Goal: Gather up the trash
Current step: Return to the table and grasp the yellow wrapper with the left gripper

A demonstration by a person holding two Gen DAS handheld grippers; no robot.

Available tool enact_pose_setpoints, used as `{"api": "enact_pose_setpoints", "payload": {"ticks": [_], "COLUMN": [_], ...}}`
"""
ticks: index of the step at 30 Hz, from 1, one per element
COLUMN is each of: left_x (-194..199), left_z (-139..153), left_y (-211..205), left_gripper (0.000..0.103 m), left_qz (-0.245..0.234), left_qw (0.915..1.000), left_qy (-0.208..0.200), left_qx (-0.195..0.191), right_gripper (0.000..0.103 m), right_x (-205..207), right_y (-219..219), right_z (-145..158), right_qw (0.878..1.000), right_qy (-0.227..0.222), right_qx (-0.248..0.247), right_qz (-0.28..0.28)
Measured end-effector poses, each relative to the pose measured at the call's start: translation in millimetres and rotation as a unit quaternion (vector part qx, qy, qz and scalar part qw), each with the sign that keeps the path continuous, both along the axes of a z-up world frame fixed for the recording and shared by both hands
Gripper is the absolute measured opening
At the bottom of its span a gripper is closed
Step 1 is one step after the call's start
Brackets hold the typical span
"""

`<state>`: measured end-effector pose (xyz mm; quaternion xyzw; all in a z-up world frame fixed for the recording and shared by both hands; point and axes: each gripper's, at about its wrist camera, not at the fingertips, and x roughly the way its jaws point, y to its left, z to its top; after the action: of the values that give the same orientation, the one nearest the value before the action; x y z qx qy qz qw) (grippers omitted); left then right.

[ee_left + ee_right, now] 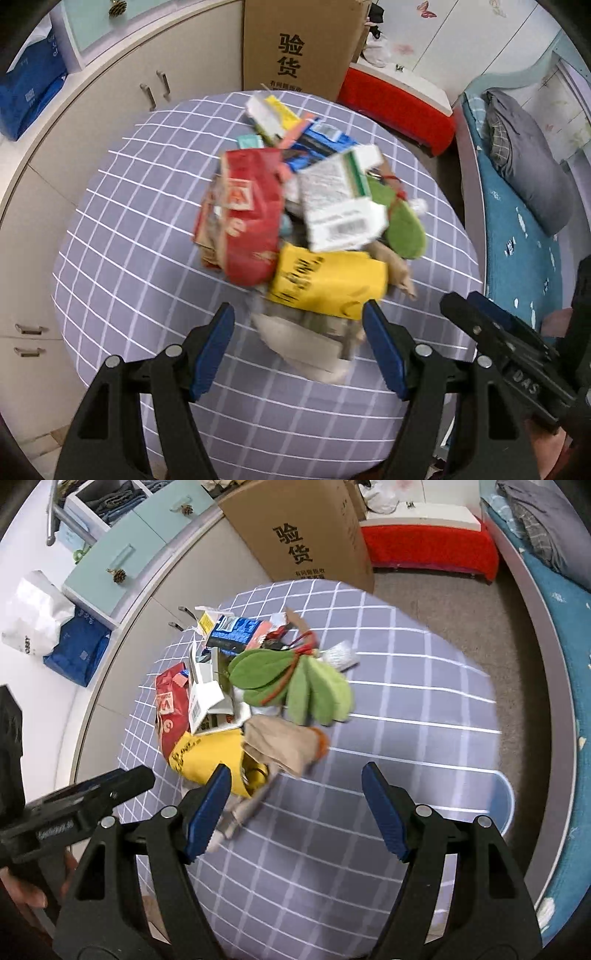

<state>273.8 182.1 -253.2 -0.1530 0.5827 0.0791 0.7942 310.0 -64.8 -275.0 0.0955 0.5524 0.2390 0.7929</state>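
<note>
In the left wrist view, the left tool (298,317) is held released just short of the trash pile (306,218), its yellow carton (325,282) nearest; one stiff cardboard piece should be pinched squarely. In the right wrist view, the right tool (295,786) is spread wide, empty, beside the pile's crumpled brown paper (284,744) and soft green leaves (295,686) on the checked tabletop (388,709).

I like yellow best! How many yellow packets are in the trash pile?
2 that I can see: a big yellow packet at the pile's near edge, and a small yellow-and-white box at the far end. More may hide underneath.
</note>
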Motion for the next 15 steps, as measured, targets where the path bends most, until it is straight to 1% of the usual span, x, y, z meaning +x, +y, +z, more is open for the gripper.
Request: {"api": "enact_pose_setpoints", "payload": {"ticks": [2,4,8,9,11,13,14,15], "left_x": [2.0,5.0,11.1,12.5,16.8,20.7,23.5,25.6], "left_z": [-4.2,-9.4,-23.4,-25.6,-30.2,-34.6,-37.2,-39.2], "left_y": [9.4,14.2,18.8,19.3,19.5,18.5,18.1,18.1], "left_gripper": [0.070,0.070,0.070,0.070,0.070,0.070,0.070,0.070], "left_qz": [-0.007,-0.016,-0.029,-0.032,-0.042,-0.051,-0.056,-0.057], "left_qw": [1.0000,0.9998,0.9991,0.9990,0.9984,0.9978,0.9972,0.9969], "left_qy": [0.005,0.010,0.020,0.020,0.022,0.023,0.023,0.024], "left_qx": [-0.002,-0.004,-0.022,-0.025,-0.032,-0.035,-0.043,-0.048], "right_gripper": [0.071,0.061,0.054,0.051,0.041,0.019,0.017,0.010], "right_x": [3.5,8.9,19.2,21.5,24.6,27.2,27.4,27.4], "right_y": [11.0,20.7,30.6,31.7,32.8,34.7,32.9,30.5], "right_z": [-4.9,-11.8,-25.5,-28.9,-32.5,-32.5,-31.5,-29.4], "right_qw": [1.000,1.000,0.999,0.999,0.999,0.999,0.999,0.999], "right_qy": [0.002,0.010,0.032,0.039,0.046,0.047,0.048,0.046], "right_qx": [-0.002,-0.007,-0.002,0.000,0.005,0.007,0.007,0.011], "right_qz": [-0.003,-0.007,-0.019,-0.022,-0.022,-0.020,-0.019,-0.021]}}
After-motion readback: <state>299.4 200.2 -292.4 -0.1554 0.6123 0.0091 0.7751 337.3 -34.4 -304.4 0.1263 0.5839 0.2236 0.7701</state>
